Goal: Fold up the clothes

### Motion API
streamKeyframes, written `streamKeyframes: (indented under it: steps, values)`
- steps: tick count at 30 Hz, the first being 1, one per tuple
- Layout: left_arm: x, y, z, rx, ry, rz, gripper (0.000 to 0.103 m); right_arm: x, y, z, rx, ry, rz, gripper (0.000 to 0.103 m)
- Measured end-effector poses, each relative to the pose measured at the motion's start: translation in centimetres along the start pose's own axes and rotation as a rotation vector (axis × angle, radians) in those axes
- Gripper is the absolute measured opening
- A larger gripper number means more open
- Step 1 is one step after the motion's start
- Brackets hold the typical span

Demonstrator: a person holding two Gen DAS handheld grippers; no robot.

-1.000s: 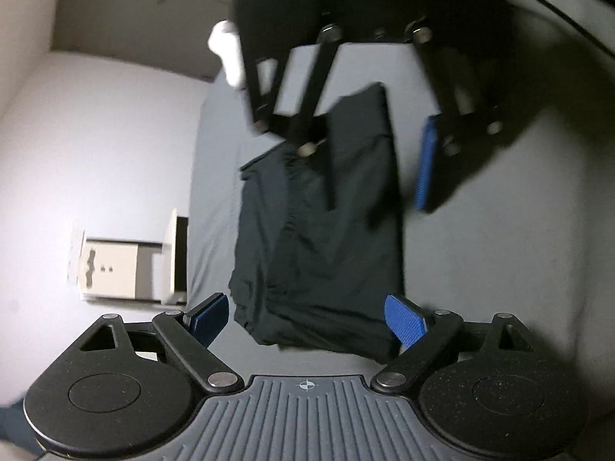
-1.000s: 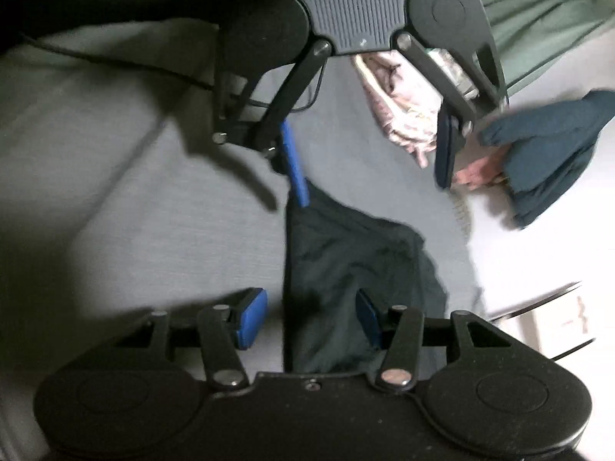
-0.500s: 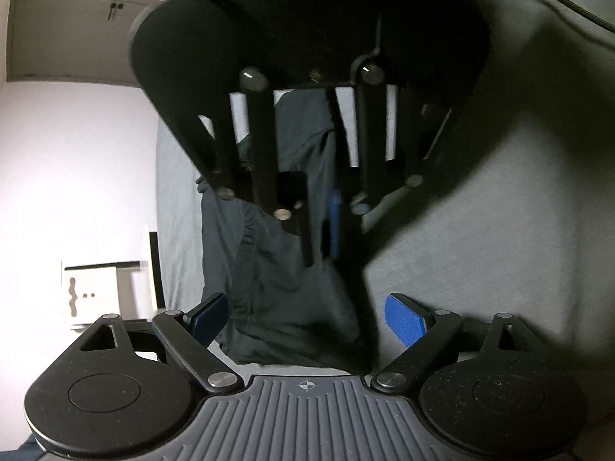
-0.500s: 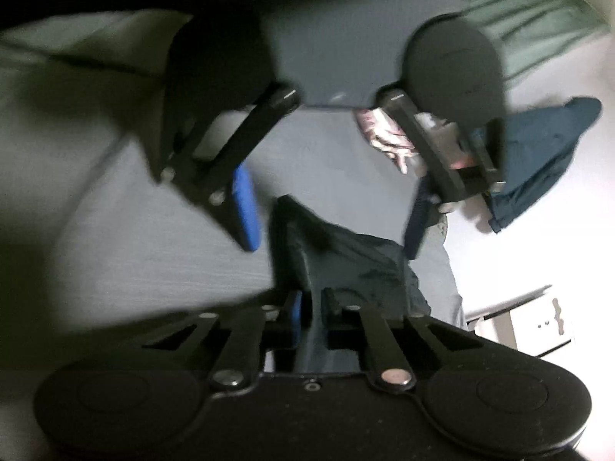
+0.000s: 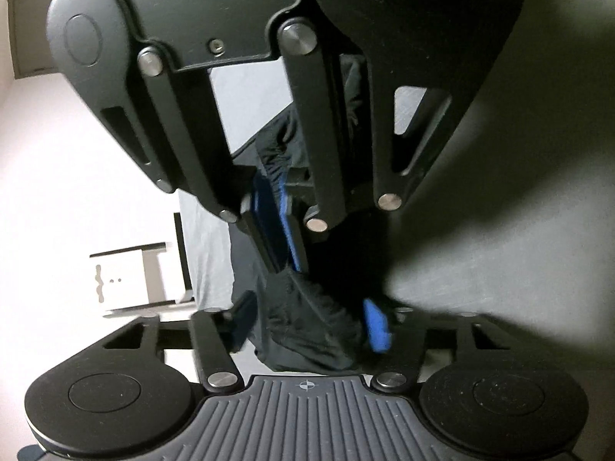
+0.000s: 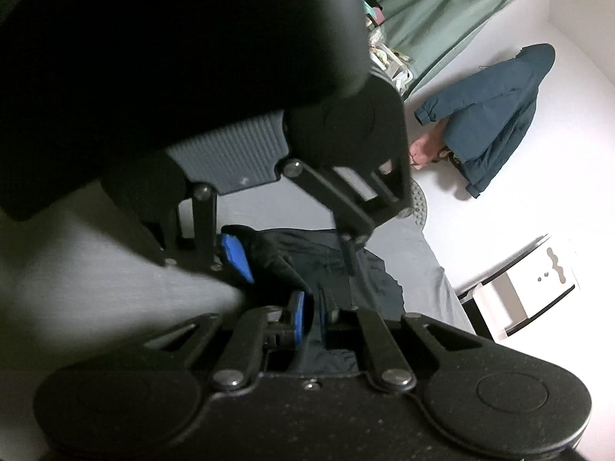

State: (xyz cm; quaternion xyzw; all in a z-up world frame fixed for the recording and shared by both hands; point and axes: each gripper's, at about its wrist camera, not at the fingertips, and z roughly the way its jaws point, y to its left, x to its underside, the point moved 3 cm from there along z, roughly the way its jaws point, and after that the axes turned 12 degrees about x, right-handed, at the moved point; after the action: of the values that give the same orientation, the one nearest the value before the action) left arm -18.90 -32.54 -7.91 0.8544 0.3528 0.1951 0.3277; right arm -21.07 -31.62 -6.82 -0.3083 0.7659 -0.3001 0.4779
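A dark garment (image 5: 292, 326) lies on the grey bed sheet (image 5: 499, 249), partly folded over itself. My right gripper (image 5: 282, 226) fills the top of the left wrist view, shut on a raised edge of the cloth. In its own view the right gripper (image 6: 309, 317) pinches the dark garment (image 6: 369, 276) between its blue pads. My left gripper (image 5: 309, 322) sits low against the near end of the garment, its fingers apart with bunched cloth between them. The right wrist view shows the left gripper (image 6: 292, 253) just ahead, almost touching the right one. Much of the garment is hidden by both tools.
A white bedside unit (image 5: 127, 276) stands on the floor beside the bed, also visible as a white unit (image 6: 530, 288). A blue jacket (image 6: 496, 115) hangs on the white wall. A green curtain (image 6: 442, 11) is at the back.
My right gripper shut on the far edge of the garment and carried it over toward the left gripper. The left fingers have narrowed around the near cloth.
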Motion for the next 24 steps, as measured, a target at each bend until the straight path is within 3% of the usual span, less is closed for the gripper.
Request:
streamKeyframes:
  steps: [5,6,7,10,11,12,14,20,24]
  values:
    - [-0.1,0.3,0.5,0.037,0.041,-0.071,0.022,0.2,-0.2,-0.1,-0.008,-0.001,0.002,0.009]
    - [-0.1,0.4,0.6,0.047,0.049,-0.082,0.011,0.2,-0.2,-0.1,-0.011,0.000,0.002,0.009]
    - [0.0,0.4,0.6,0.054,0.051,-0.091,0.007,0.2,-0.2,0.0,-0.014,0.002,0.002,0.009]
    - [-0.1,0.8,0.5,0.057,0.037,-0.125,0.005,0.3,0.1,0.4,-0.025,0.022,-0.003,0.010]
    - [-0.2,1.0,0.5,0.054,0.035,-0.138,0.005,0.3,0.3,0.5,-0.031,0.033,-0.004,0.022]
    - [-0.2,1.3,0.5,0.051,0.034,-0.150,0.005,0.4,0.6,0.7,-0.039,0.060,-0.012,0.039]
    - [-0.3,1.8,0.6,0.048,0.031,-0.178,0.005,0.6,1.1,1.1,-0.026,0.101,-0.023,0.058]
    - [-0.7,2.5,0.7,0.039,0.023,-0.233,0.005,1.3,1.6,1.9,0.051,0.175,-0.101,0.057]
    - [1.1,0.8,0.1,0.051,0.012,-0.269,0.005,2.7,1.6,2.5,0.116,0.229,-0.202,0.054]
